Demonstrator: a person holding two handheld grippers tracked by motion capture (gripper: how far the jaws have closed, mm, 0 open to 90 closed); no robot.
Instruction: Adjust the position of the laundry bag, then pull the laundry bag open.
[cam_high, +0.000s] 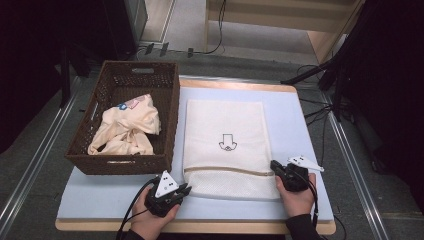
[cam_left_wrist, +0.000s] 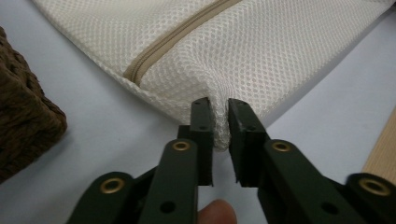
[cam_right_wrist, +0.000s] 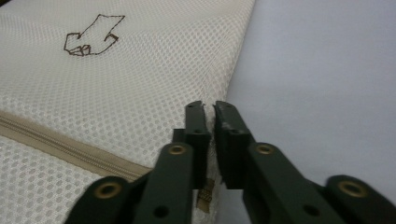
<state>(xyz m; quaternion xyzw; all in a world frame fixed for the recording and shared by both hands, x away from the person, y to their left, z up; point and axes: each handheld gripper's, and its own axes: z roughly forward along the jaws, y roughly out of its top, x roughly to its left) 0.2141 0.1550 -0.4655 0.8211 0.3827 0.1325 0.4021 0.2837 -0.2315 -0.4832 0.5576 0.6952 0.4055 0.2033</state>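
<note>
No words, brand names or numbers can be read anywhere. The one sign is a small dark outline drawing, stitched or printed on the cream mesh bag (cam_high: 226, 131) near its middle, seen in the high view and in the right gripper view (cam_right_wrist: 93, 35). The cream cloth in the basket (cam_high: 129, 122) bears a small pink and blue print, too small to make out.

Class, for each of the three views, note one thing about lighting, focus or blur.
High view: the mesh bag and table are evenly lit, the surroundings dark. Left gripper view: the left gripper looks fairly sharp against the mesh, the basket at the edge is dim and soft. Right gripper view: the right gripper is sharp, the embroidered mark slightly soft.
</note>
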